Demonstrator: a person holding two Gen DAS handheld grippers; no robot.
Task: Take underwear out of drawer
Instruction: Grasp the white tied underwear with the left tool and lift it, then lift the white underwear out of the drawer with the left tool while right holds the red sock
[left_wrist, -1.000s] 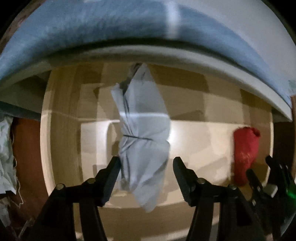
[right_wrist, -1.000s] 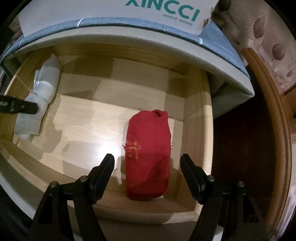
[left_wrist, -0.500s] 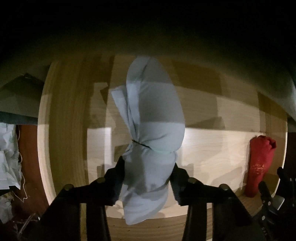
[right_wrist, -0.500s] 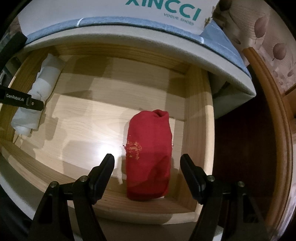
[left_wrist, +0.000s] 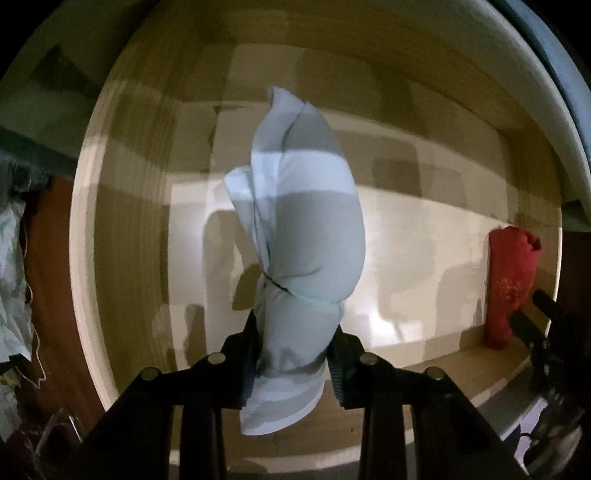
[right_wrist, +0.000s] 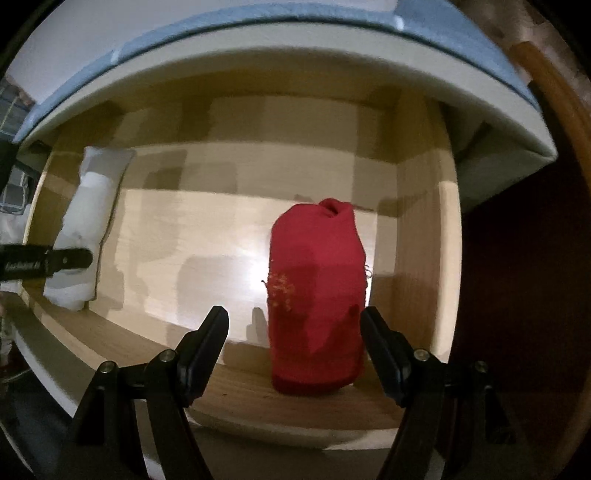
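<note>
place: home bedroom | evidence: wooden drawer, rolled underwear

Colours, as I see them past my jaws.

Drawer: pale wood inside, light grain, floor glossy cream where the light falls; front rim off-white.

Rolled underwear, toward the drawer's left edge: pale grey-white, plain.

Rolled underwear, red, toward the drawer's right edge: solid red, with a small speckled patch of yellowish orange on its left side.

Surface above the drawer: white, edged with a dusty-blue band.

My left gripper and right gripper: matte black, small brass-coloured screw heads.

Floor left of the drawer: reddish brown.
</note>
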